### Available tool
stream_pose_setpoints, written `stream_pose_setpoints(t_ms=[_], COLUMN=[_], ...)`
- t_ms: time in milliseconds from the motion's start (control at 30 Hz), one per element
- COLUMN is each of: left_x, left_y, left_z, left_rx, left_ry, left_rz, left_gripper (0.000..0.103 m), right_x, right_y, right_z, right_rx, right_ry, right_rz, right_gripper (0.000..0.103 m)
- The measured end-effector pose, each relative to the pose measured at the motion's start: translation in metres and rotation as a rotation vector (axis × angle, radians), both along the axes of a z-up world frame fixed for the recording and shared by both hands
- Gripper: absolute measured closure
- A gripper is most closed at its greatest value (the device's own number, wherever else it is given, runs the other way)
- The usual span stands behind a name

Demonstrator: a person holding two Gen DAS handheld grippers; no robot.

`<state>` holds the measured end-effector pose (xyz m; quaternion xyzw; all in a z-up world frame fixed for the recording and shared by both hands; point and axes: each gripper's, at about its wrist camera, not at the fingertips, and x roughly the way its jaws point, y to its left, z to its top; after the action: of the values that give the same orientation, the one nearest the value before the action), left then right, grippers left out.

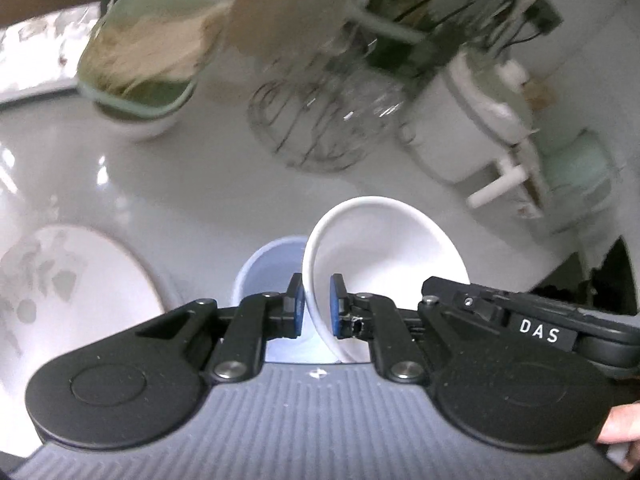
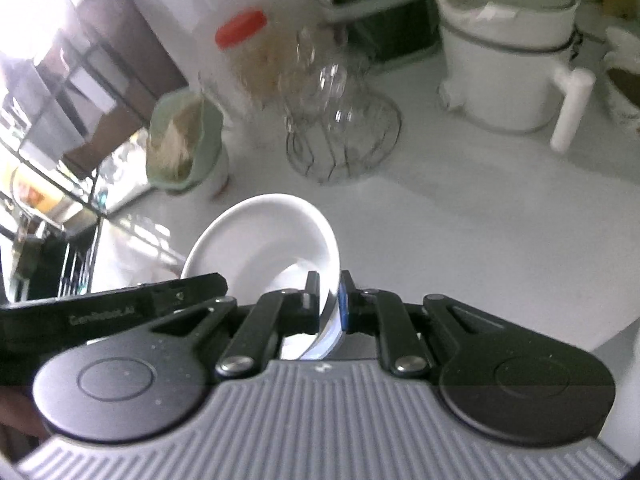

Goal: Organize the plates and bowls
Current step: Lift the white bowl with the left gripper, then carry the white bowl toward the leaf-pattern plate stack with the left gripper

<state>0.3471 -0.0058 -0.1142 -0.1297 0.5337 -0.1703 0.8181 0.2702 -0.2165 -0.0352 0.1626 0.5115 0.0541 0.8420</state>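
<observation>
- Gripping the rim of a white bowl [image 1: 384,248], the left gripper [image 1: 317,304] has its blue pads [image 1: 297,304] closed on the bowl wall, one outside, one inside; bowl tilted on edge, lower centre of the left wrist view.
- Pale blue bowl [image 1: 272,264] sits just behind and left of the white bowl, partly hidden by it; cannot tell if they touch.
- Patterned plate [image 1: 72,280] lies flat at the lower left of that view, on the white countertop [image 1: 200,184].
- Right gripper [image 2: 329,300] pinches the rim of the white bowl [image 2: 272,240] too, jaws nearly together with only the thin wall between them; bowl tilted, opening toward the left of the right wrist view.
- Other gripper's black body [image 2: 112,308] shows at the left edge of the right wrist view, beside the bowl.
- Background, both views blurred: wire rack holding clear glasses [image 2: 344,136] at upper centre; green-rimmed container [image 2: 184,144] to its left; jar with red lid [image 2: 240,34] behind.
- White lidded pot [image 2: 508,52] with a handle stands at the upper right of the right wrist view.
- A bit of a hand [image 1: 620,424] shows at the lower right edge of the left wrist view.
</observation>
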Motion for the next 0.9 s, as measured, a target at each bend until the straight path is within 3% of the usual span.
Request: stream_pose_setpoints(t_ms=[167, 367, 533, 700, 767, 833, 900], left_x=[0.004, 0.012, 0.011, 0.01, 0.009, 0.007, 0.005], left_y=[0.008, 0.011, 0.009, 0.011, 0.012, 0.015, 0.018], left_z=[-0.027, -0.048, -0.058, -0.058, -0.055, -0.051, -0.047], left_rx=[0.009, 0.045, 0.076, 0.075, 0.072, 0.085, 0.096], left_ry=[0.06, 0.061, 0.058, 0.054, 0.053, 0.045, 0.035], left_rz=[0.02, 0.007, -0.012, 0.002, 0.009, 0.018, 0.031], left_gripper=[0.09, 0.09, 0.09, 0.088, 0.081, 0.062, 0.056], right_x=[0.008, 0.011, 0.007, 0.01, 0.009, 0.008, 0.007], right_y=[0.009, 0.016, 0.025, 0.022, 0.022, 0.023, 0.024], right_z=[-0.024, -0.047, -0.053, -0.053, -0.048, -0.043, -0.038], right_rx=[-0.011, -0.022, -0.078, -0.065, -0.079, -0.076, -0.064], right_ry=[0.06, 0.1, 0.094, 0.099, 0.086, 0.078, 0.064], right_rz=[0.014, 0.019, 0.041, 0.032, 0.035, 0.035, 0.046], right_gripper=[0.09, 0.09, 0.089, 0.089, 0.079, 0.069, 0.062])
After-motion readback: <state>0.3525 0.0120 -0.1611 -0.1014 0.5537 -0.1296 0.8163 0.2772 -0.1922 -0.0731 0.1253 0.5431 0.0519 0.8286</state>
